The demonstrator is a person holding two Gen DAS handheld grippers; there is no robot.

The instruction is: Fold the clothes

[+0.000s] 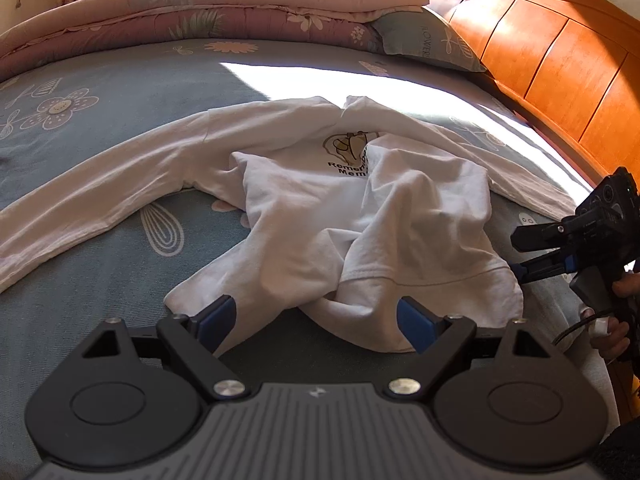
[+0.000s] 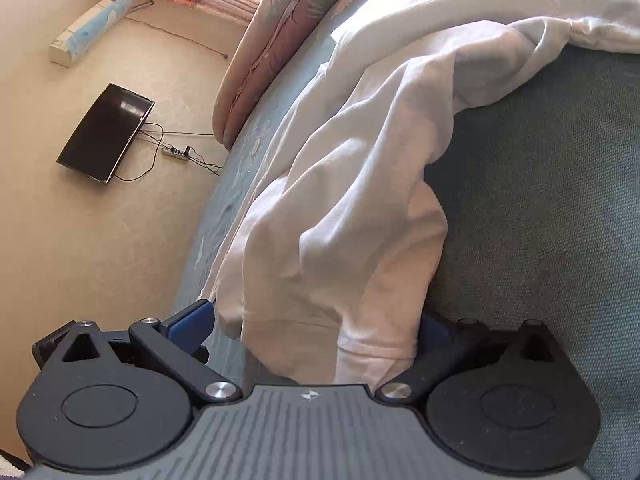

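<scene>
While my left tool (image 1: 316, 320) hangs over the near edge of the bed, its blue-padded jaws stand wide with nothing pinched; the bunched hem of the white long-sleeved cotton shirt (image 1: 320, 200) lies just ahead of them and between their tips, not gripped.

Item, task garment: that shirt, crumpled on the blue flower-printed bed sheet (image 1: 100, 140). A tan and black printed chest emblem (image 1: 350, 152) shows ahead of the left tool, partly covered by a fold. One sleeve runs far out to the left of the tool; the other trails off to the right, toward the sunlit patch.

Item, my right tool (image 2: 316, 328): jaws spread wide, the shirt's hem (image 2: 360, 320) lying between them. The left pad stands clear of the cloth; the right pad is half hidden behind the fabric, and I cannot tell whether it touches. In the left wrist view this tool sits at the right edge, beside the hem, with my hand (image 1: 608, 332) on its handle.

Item, bedding: folded pink floral quilt (image 1: 200, 16) far ahead of the left tool; grey-blue pillow (image 1: 424, 40) ahead and right, against the orange wooden headboard (image 1: 560, 60).

Item, wall, left of the right tool: black flat screen (image 2: 106, 132), white power strip (image 2: 176, 152) with cables.
</scene>
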